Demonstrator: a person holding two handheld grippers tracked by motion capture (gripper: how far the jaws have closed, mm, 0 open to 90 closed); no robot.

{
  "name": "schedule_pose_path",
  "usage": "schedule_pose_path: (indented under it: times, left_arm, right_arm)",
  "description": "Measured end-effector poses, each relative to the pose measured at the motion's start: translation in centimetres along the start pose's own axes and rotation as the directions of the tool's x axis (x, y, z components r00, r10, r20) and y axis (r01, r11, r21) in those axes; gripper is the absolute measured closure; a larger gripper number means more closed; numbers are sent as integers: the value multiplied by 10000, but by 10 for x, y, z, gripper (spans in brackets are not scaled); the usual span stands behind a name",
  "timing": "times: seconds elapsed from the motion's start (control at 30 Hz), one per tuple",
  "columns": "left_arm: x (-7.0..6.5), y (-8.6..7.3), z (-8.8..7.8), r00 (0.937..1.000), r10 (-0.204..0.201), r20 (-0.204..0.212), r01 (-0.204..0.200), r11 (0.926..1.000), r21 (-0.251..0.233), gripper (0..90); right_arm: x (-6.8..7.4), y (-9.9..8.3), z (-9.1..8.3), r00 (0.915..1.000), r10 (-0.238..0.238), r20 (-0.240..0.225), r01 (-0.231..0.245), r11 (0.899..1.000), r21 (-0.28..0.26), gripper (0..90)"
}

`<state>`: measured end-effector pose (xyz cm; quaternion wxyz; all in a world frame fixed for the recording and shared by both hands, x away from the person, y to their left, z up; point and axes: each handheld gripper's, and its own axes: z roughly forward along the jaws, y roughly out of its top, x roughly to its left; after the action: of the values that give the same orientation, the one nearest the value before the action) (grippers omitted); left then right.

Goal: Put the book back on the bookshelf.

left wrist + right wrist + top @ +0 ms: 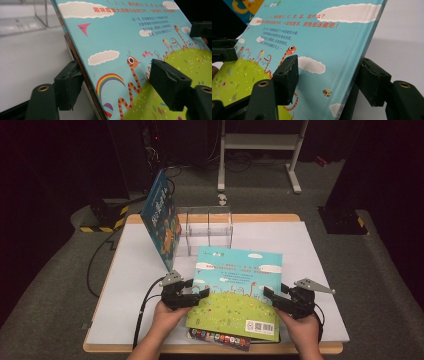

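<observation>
**Two grippers clamp a picture book by its side edges**

High view: the left gripper (pixel 202 293) and right gripper (pixel 269 295) meet opposite side edges of a blue-and-green book (pixel 235 292), which sits tilted above the white table (pixel 125 285) near its front edge. A second book (pixel 222 338) peeks out beneath it. Behind, another blue book (pixel 161 217) stands leaning beside a clear rack (pixel 207 227).

Left gripper view: the jaws stand fairly wide, straddling the book's (pixel 140 37) edge, one on the cover, the other behind at the underside. The far gripper (pixel 201 28) shows at the opposite edge.

Right gripper view: the jaws are likewise parted around the book's (pixel 324 42) thickness, one pressing on the cover, the other at the back by the spine. The book runs up and away from the gripper.
</observation>
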<state>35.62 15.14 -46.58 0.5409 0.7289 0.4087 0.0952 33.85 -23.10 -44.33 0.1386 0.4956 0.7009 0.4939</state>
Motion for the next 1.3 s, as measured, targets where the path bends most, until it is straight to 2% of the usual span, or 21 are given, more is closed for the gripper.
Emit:
schedule_pose_path:
  times: [0.17,0.33,0.47,0.57,0.63,0.77,0.83,0.9,1.0,1.1,1.13,1.2,1.3]
  left_arm:
    - [-3,12,-3,9991,276,-329,-293,9982,-520,331]
    - [-7,22,-8,9970,477,-615,-538,9934,-1017,368]
    - [-10,27,-14,9949,580,-825,-709,9841,-1629,421]
    - [-12,32,-17,9915,764,-1053,-939,9805,-1729,429]
    - [-11,35,-19,9914,702,-1103,-906,9772,-1919,443]
    - [-14,42,-21,9856,952,-1399,-1248,9672,-2213,470]
    - [-15,45,-21,9833,1017,-1509,-1346,9645,-2274,481]
    - [-15,49,-20,9785,1221,-1664,-1594,9593,-2332,486]
    - [-14,55,-18,9744,1428,-1736,-1834,9516,-2466,487]
    - [-13,63,-14,9720,1492,-1815,-1939,9456,-2611,488]
    - [-12,65,-12,9682,1610,-1915,-2092,9408,-2667,487]
    - [-10,66,-8,9649,1750,-1956,-2259,9332,-2793,487]
    - [-8,62,-3,9645,1768,-1961,-2274,9335,-2771,487]
  right_arm:
    - [5,12,-7,9997,-202,134,209,9983,-549,418]
    - [11,23,-15,9986,-489,210,513,9901,-1306,466]
    - [15,30,-21,9978,-611,237,644,9819,-1783,496]
    - [19,36,-25,9963,-823,257,858,9749,-2056,518]
    - [23,40,-27,9945,-1005,292,1046,9683,-2268,532]
    - [28,47,-31,9919,-1206,400,1269,9561,-2641,550]
    - [30,51,-34,9903,-1317,449,1390,9500,-2795,551]
    - [32,56,-35,9877,-1491,470,1563,9449,-2876,540]
    - [33,61,-35,9840,-1677,602,1781,9338,-3103,533]
    - [30,67,-33,9846,-1606,691,1744,9296,-3247,534]
    - [30,69,-33,9846,-1600,710,1746,9280,-3293,532]
    - [28,71,-30,9831,-1644,804,1821,9217,-3425,523]
    - [23,69,-26,9865,-1451,761,1627,9230,-3488,513]
